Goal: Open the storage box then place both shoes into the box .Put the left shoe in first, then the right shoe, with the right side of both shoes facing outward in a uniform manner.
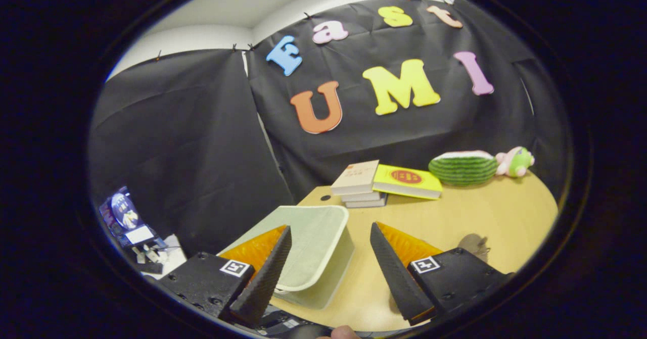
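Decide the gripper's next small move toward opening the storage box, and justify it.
Probably ease the gripper down and forward toward the storage box. Its fingers are open and grip nothing; the pale box, lid apparently still closed, sits on the table just ahead, partly between them.

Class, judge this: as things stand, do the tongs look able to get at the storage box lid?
Probably yes. The tongs are open, the storage box lies closed just ahead between them, and nothing stands in the way.
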### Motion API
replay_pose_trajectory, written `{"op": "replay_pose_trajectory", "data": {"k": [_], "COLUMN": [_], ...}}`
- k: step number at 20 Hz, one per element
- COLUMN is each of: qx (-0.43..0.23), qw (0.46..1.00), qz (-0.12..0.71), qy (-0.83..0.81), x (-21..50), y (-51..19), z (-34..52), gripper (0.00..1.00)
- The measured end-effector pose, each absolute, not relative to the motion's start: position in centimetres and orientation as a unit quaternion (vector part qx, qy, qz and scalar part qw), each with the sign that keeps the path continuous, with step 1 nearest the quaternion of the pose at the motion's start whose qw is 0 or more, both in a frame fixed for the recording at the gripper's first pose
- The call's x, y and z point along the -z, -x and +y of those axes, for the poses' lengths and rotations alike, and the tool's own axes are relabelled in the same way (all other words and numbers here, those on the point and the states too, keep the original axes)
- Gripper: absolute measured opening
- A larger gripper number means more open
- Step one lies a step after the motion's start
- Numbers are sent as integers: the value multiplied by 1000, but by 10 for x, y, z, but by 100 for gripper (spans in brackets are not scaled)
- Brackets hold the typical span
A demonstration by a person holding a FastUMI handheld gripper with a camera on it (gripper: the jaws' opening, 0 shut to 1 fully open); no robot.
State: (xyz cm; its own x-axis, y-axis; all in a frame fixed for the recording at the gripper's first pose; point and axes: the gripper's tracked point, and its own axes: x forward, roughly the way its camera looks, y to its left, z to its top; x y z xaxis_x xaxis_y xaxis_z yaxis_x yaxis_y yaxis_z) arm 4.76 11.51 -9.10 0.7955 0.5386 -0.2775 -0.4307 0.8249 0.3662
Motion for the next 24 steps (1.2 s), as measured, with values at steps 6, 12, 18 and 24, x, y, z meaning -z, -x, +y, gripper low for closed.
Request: {"op": "replay_pose_trajectory", "data": {"k": [6, 12, 18, 24], "qx": [-307, -323, -341, -338], "qw": [881, 831, 753, 752], "qz": [290, 356, 395, 376], "qy": [-212, -280, -401, -422], "x": [142, 174, 169, 141], "y": [-61, -68, -64, -59], "z": [144, 158, 169, 171], "gripper": [99, 98, 51, 6]}}
